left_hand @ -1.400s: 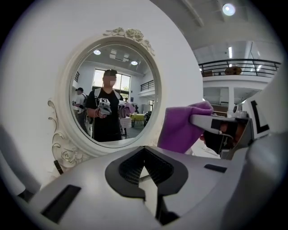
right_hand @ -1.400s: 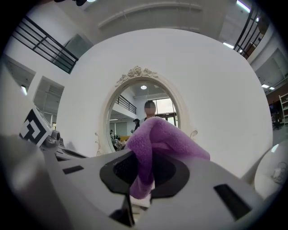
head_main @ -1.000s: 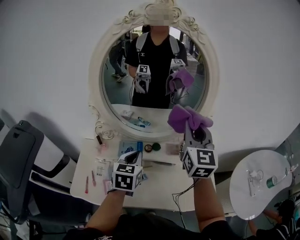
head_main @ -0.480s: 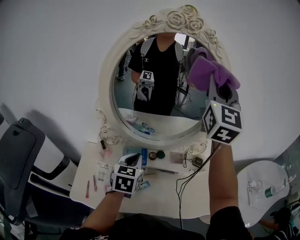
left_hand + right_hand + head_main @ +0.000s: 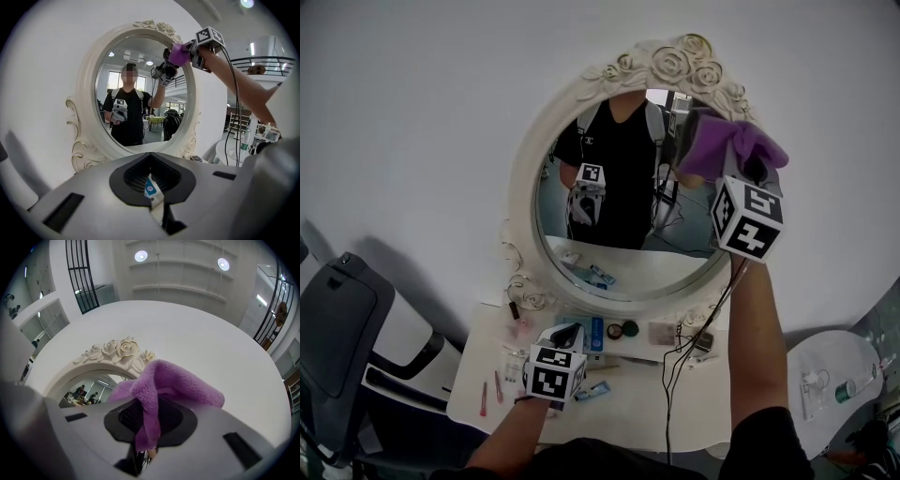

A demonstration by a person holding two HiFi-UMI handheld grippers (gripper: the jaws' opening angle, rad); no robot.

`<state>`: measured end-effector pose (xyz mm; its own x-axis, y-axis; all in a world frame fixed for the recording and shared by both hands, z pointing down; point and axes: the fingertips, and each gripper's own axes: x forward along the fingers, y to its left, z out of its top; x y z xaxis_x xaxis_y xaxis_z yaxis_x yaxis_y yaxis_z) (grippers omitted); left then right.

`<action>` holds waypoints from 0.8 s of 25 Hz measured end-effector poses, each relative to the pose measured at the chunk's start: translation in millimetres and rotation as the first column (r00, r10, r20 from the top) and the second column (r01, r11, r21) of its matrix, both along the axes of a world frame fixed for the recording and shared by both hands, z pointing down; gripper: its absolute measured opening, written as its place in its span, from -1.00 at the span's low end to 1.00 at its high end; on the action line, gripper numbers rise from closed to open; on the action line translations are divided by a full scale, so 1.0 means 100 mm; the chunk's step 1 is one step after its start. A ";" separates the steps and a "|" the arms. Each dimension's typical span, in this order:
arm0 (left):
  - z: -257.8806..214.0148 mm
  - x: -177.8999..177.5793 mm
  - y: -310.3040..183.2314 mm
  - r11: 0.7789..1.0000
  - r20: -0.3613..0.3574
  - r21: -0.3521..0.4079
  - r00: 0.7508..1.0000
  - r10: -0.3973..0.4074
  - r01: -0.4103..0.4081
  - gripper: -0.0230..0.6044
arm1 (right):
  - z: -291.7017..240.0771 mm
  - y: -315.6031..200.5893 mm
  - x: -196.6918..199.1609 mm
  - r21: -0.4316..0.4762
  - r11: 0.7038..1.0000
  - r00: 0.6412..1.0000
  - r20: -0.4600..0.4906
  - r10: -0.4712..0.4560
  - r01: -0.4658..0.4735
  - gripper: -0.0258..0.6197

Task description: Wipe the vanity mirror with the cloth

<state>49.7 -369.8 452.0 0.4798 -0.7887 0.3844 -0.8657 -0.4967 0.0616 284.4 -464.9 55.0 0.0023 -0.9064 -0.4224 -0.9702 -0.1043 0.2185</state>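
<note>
Nearest, the left gripper [image 5: 563, 337] hung low over the front of the white vanity top [image 5: 628, 427]. Its jaws were shut together with nothing clamped. Through the gap at their base only a small blue-labelled tube [image 5: 151, 186] lying on the top showed.

Small clutter sat toward the back edge of the top: a round dark-green jar [image 5: 629, 329] and two thin pink sticks [image 5: 485, 394] near the left edge. A black cable [image 5: 675, 366] trailed down across the right side of the top. A grey padded chair [image 5: 347, 328] stood off the left edge and a round white side table [image 5: 825, 361] off the right.

Behind stood the vanity mirror [image 5: 619, 272], an oval glass in a cream carved frame [image 5: 525, 187] with scrolls at the foot and moulded roses on the crown.

Farthest up, the right gripper [image 5: 748, 178] was closed on the cloth [image 5: 727, 148], a purple fleecy one bunched out past the jaws. The cloth lay at the glass's upper right edge, meeting its own reflection there in the left gripper view.
</note>
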 end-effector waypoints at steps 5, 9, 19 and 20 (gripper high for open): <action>0.02 -0.07 -0.06 1.000 -0.005 -0.006 1.000 -0.012 0.012 -0.91 | 0.03 -0.22 -0.14 -0.014 1.000 1.000 -0.001 -0.005 0.005 -0.75; 0.06 -0.17 -0.09 0.999 -0.010 -0.013 0.999 -0.031 0.031 -0.91 | -0.02 -0.25 -0.21 0.011 1.000 1.000 0.023 -0.015 0.015 -0.75; 0.16 -0.43 -0.10 0.996 -0.011 -0.034 0.997 -0.082 0.082 -0.91 | -0.24 -0.31 -0.78 0.059 0.997 0.997 -0.059 -0.047 0.050 -0.76; 0.16 -0.46 -0.10 0.995 -0.011 -0.034 0.996 -0.089 0.088 -0.91 | -0.24 -0.31 -0.83 0.072 0.996 0.997 -0.060 -0.048 0.052 -0.76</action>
<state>4.2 -380.1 468.4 0.4137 -0.8150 0.4058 -0.9053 -0.4155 0.0883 201.9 -495.7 30.6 -0.0691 -0.8711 -0.4863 -0.9605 -0.0736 0.2684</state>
